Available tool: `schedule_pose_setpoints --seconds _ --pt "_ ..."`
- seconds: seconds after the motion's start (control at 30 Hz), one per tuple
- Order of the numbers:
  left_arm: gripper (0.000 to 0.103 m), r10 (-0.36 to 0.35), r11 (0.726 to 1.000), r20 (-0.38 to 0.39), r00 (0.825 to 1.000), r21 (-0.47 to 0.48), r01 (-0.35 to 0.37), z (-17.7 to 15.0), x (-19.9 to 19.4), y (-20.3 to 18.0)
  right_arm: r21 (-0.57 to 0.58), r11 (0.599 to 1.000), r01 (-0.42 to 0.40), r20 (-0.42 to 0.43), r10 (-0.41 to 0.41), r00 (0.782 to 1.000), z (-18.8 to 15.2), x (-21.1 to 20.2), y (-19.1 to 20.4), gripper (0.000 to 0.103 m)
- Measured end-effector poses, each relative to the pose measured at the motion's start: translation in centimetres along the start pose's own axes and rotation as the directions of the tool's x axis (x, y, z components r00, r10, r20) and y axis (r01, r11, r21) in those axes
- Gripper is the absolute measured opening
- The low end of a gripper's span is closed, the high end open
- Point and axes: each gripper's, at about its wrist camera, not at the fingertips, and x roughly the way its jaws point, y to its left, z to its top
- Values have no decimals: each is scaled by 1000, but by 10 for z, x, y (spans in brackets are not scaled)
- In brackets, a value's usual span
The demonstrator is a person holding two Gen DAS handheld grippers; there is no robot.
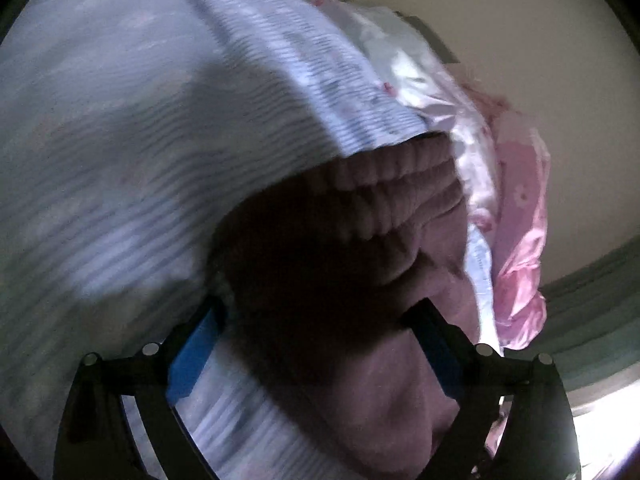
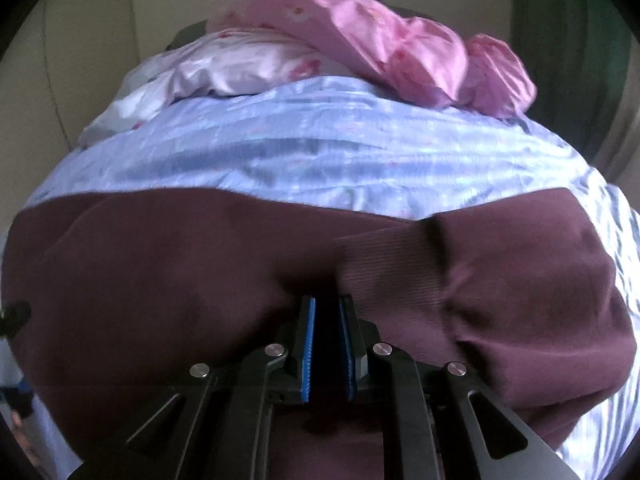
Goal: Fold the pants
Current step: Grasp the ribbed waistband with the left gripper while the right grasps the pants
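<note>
The left gripper (image 1: 316,320) is angled down with jaws spread wide over the pants (image 1: 360,216); the right gripper (image 2: 328,312) is clamped on the pants, tilted downward.

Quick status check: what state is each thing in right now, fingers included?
Left gripper: fingers wide open, pants between them, not pinched.
Right gripper: fingers shut on the pants.
Pants: maroon, lying on the sheet, ribbed part bunched up.
Sheet: blue striped, spread under the pants, wrinkled.
Pink clothes: crumpled in a heap behind the sheet.
</note>
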Motion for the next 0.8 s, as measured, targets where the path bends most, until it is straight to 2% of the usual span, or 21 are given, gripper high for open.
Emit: schedule_pose_setpoints --seconds 0.03,0.07,0.13,0.2,0.27,0.3,0.37,0.43,0.53,0.63,0.67,0.8 --pt "95 3 1000 8 1000 19 -3 4 3 -3 3 999 -34 -28 34 999 -3 3 3 15" --pt "96 15 1000 2 1000 28 -15 7 9 -5 2 1000 -20 -23 20 1000 -5 4 5 15" --pt "98 3 1000 -11 1000 4 -3 11 18 -3 -8 1000 -10 4 10 1000 -8 2 9 15" --pt "95 -23 999 1 1000 -32 23 11 23 1 -35 999 -12 28 13 1000 -9 -3 14 15" --pt "72 -37 998 -8 999 -58 37 11 22 4 -69 997 -36 60 40 997 -9 -13 22 15" --pt "66 -30 998 -19 999 -62 29 12 20 4 -95 994 -50 86 59 995 -9 -21 28 15" --pt "46 -49 998 -23 999 -32 48 13 12 0 -131 990 -52 128 68 989 -9 -35 36 15" --pt "38 -51 998 -17 999 30 52 11 -2 -11 -145 988 -54 169 78 983 -8 -51 40 15" --pt "35 -27 982 42 999 186 18 4 -30 -47 -122 987 -102 179 123 976 -3 -70 29 15" --pt "35 -20 933 132 991 360 -29 -12 -59 -94 -95 987 -128 180 144 973 3 -82 3 15" --pt "35 -23 908 165 986 416 -49 -19 -69 -111 -88 987 -132 179 146 973 5 -86 -8 15" --pt "35 -50 774 282 958 617 -141 -59 -104 -187 -77 986 -149 163 160 974 13 -102 -58 15"
